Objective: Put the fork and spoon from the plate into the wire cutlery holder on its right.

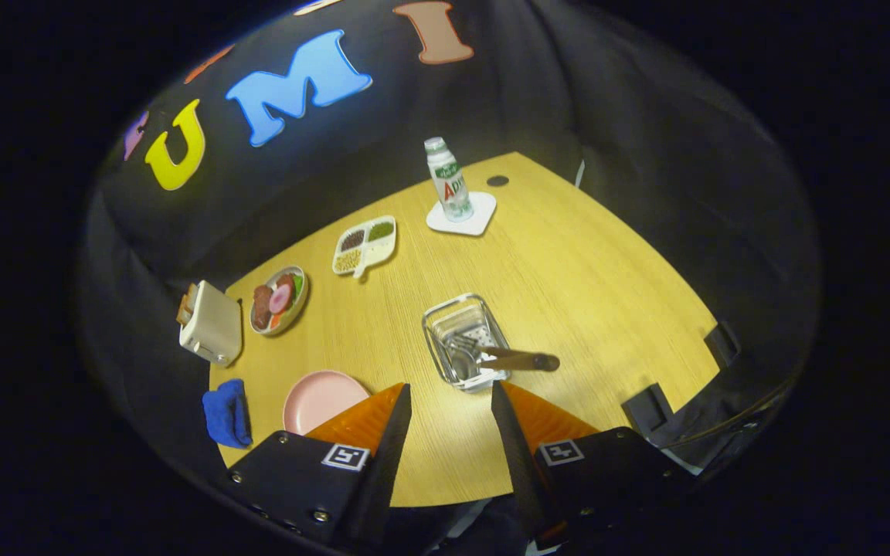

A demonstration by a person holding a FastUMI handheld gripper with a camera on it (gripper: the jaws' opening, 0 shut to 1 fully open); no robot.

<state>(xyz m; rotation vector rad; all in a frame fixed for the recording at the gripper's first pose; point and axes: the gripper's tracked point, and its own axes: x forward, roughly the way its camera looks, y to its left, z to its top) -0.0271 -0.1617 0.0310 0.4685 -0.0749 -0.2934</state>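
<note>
Looks like the job is basically wrapping up here. The pink plate [320,398] is sitting bare near the front edge of the desk [568,255], just beside the left finger, and both the fork [467,344] and spoon [507,359] are lying in the wire cutlery holder [467,340] to its right, heads down in the basket and wooden handles poking out over the rim toward the desk's right side. I can't cleanly tell the two handles apart, they're overlapping.

The gripper [451,401] is hovering well above the desk, looking down at a slant, with the holder just ahead of the fingers and slightly toward the right one. The tongs are spread wide and pinching nothing, bare desk showing between them.

So my guess is nothing is left to carry. The next move is probably just backing away without clipping those handles, since a nudge could tip the light basket.

Further back the toaster [209,323], the blue cloth [226,415], a food plate [279,300], a divided tray [365,245] and a bottle [447,179] on a coaster [462,216] are sitting well apart from all this.
</note>
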